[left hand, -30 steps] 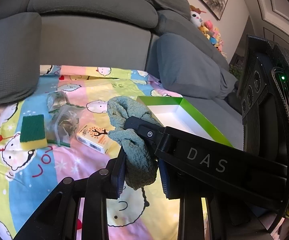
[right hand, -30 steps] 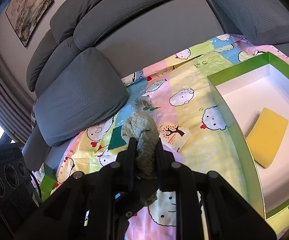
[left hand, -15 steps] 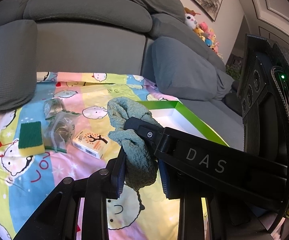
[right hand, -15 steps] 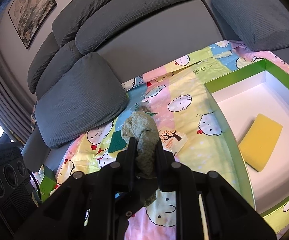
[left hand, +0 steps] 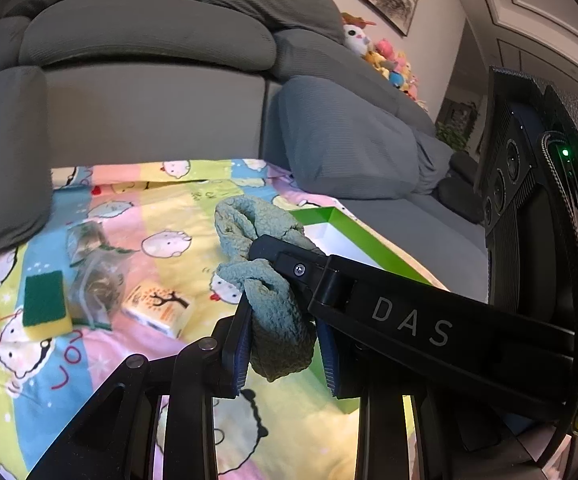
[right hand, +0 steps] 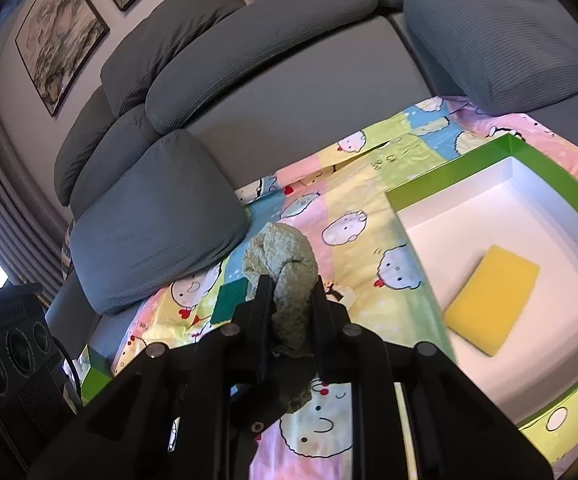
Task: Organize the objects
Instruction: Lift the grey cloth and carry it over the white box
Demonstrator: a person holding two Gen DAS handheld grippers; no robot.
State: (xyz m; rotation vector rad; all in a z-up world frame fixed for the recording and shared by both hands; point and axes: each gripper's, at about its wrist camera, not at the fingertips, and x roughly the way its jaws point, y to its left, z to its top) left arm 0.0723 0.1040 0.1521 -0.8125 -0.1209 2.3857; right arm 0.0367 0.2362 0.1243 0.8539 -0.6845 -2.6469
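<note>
A crumpled grey-green cloth (left hand: 249, 220) hangs above the cartoon blanket, held by both grippers at once. My left gripper (left hand: 285, 332) is shut on the cloth's lower part. My right gripper (left hand: 267, 250) reaches in from the right and pinches the cloth higher up. In the right wrist view the right gripper (right hand: 291, 294) is shut on the same cloth (right hand: 281, 252). A green box (right hand: 449, 176) with a white inside lies to the right, with a yellow sponge (right hand: 493, 292) in it. Its green rim (left hand: 369, 248) shows behind the cloth.
On the blanket lie a green-and-yellow sponge (left hand: 43, 304), clear bags (left hand: 93, 276) and a small tree-printed carton (left hand: 157, 308). Grey sofa cushions (right hand: 149, 220) border the blanket at the back. A black speaker (right hand: 13, 348) stands at the left edge.
Both grippers have carried the cloth slightly upward and across the blanket. The green box and its yellow sponge now sit closer and lower in the right wrist view.
</note>
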